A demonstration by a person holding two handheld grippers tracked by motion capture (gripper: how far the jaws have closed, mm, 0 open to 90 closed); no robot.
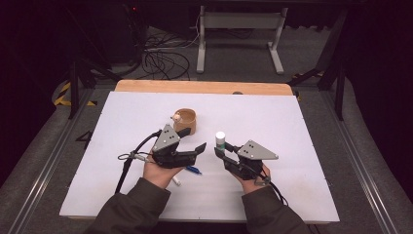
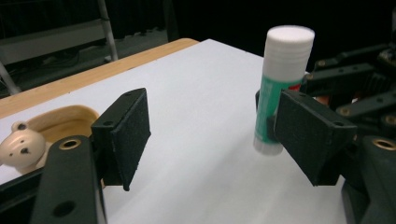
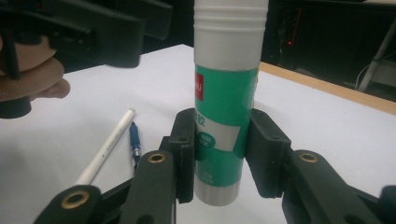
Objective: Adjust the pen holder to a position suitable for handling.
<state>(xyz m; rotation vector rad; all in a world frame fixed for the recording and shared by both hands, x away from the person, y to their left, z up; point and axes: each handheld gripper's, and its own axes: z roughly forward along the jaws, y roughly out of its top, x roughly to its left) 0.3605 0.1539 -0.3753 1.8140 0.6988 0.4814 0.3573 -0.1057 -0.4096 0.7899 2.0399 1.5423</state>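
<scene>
Right gripper view: right tongs [image 3: 222, 154] clamp glue stick [image 3: 226, 88]; left tongs [image 2: 215, 140] agape, empty.

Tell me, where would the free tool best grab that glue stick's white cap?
Probably around the ribbed white cap, coming in level from the side. The glue stick stands upright with the right tool clamping its lower body, so the top is bare; the left tool is open beside it.

High view looks down from above; both tool views sit close, sharing the glue stick [image 2: 280, 88].
</scene>
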